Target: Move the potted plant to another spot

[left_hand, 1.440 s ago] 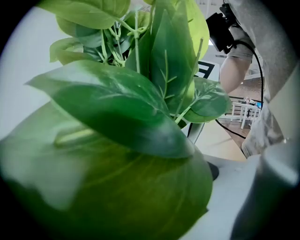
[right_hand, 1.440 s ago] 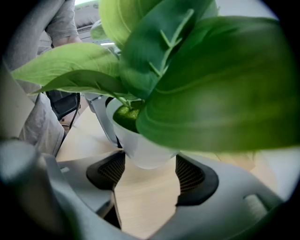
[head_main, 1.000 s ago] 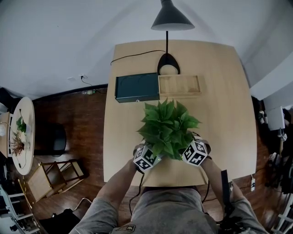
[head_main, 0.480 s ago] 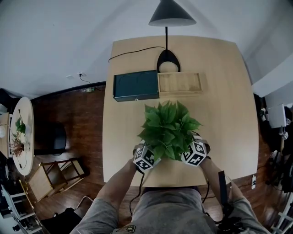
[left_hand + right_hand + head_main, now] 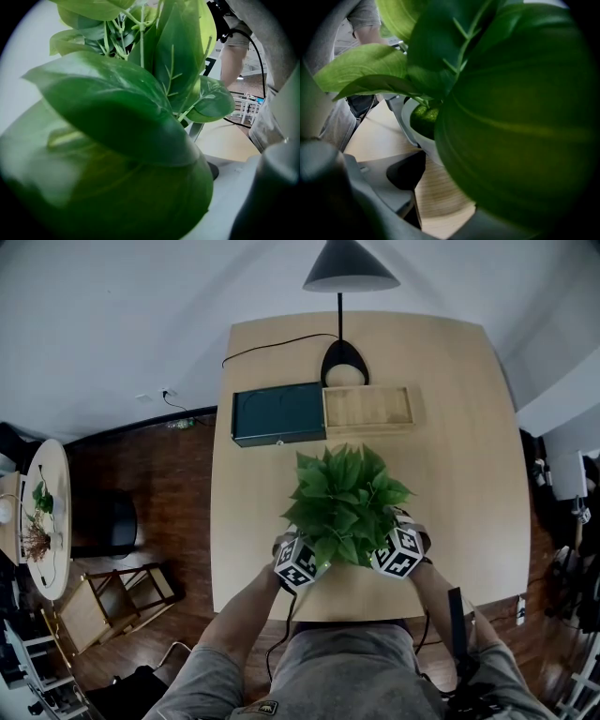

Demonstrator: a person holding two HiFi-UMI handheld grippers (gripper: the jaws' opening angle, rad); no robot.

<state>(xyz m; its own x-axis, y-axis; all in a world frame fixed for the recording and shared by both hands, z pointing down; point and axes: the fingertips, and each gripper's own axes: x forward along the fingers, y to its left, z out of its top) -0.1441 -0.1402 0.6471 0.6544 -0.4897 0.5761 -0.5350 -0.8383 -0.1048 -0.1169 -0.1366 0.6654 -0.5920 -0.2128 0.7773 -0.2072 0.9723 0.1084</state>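
The potted plant (image 5: 343, 502), a bush of broad green leaves in a white pot (image 5: 418, 132), stands on the light wooden table (image 5: 469, 437) near its front edge. My left gripper (image 5: 309, 557) is at the plant's left side and my right gripper (image 5: 390, 547) at its right side, both reaching in under the leaves. In the right gripper view the jaws stand wide over bare wood, and one finger (image 5: 375, 183) has its black pad close beside the pot wall. In the left gripper view leaves (image 5: 117, 140) cover nearly everything, and only one grey finger (image 5: 262, 187) shows.
Behind the plant lie a dark green box (image 5: 279, 414) and a shallow wooden tray (image 5: 367, 411). A black lamp (image 5: 343, 364) with a cable stands at the table's back. A wooden chair (image 5: 111, 606) and a round side table (image 5: 45, 512) are on the floor at left.
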